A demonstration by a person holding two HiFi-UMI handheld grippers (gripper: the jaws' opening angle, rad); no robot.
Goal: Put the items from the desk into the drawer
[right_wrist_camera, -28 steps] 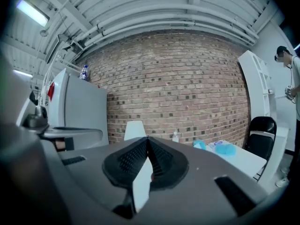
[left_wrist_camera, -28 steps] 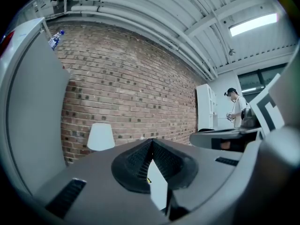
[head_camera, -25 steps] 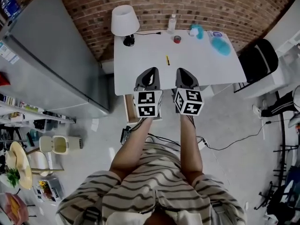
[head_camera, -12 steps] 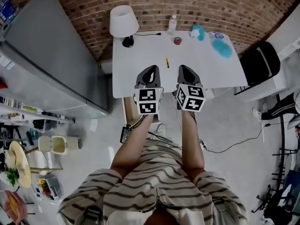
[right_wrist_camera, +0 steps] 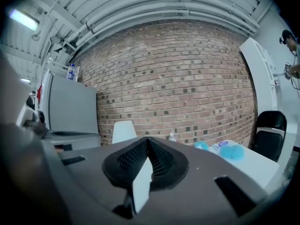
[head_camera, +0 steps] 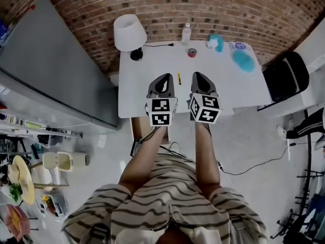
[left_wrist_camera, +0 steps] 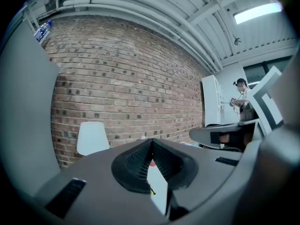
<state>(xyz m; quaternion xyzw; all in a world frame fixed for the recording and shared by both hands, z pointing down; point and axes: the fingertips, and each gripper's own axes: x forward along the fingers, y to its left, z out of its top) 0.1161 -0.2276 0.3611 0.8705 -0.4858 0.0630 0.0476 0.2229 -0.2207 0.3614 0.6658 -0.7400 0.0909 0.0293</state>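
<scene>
Brick wall (head_camera: 203,4): I see it running along the far side of the desk.
Grey fridge (head_camera: 51,75): it stands to the left of the desk, with a small gap between them.
Desk (head_camera: 147,95): white, pushed against the wall. All the small things lie on its far half.
Black chair (head_camera: 287,75): it sits at the desk's right end.
Wooden box (head_camera: 136,128): a brown edge shows under the desk's near left side. I cannot tell if it is the drawer.
Lamp (head_camera: 129,32): white shade, on the far left corner.
Left gripper (head_camera: 163,78): over the near half of the desk, tongs pressed together, nothing in them.
Right gripper (head_camera: 197,76): beside the left one, tongs pressed together too, also with nothing.
Blue fluffy thing (head_camera: 244,61): on the far right of the desk.
Teal thing (head_camera: 217,42): by the wall, left of the fluffy one.
Bottle (head_camera: 186,33): clear, standing up by the wall.
Red roll (head_camera: 192,53): just in front of the bottle.
Yellow pen (head_camera: 179,78): on the desk between my two grippers' tips.
</scene>
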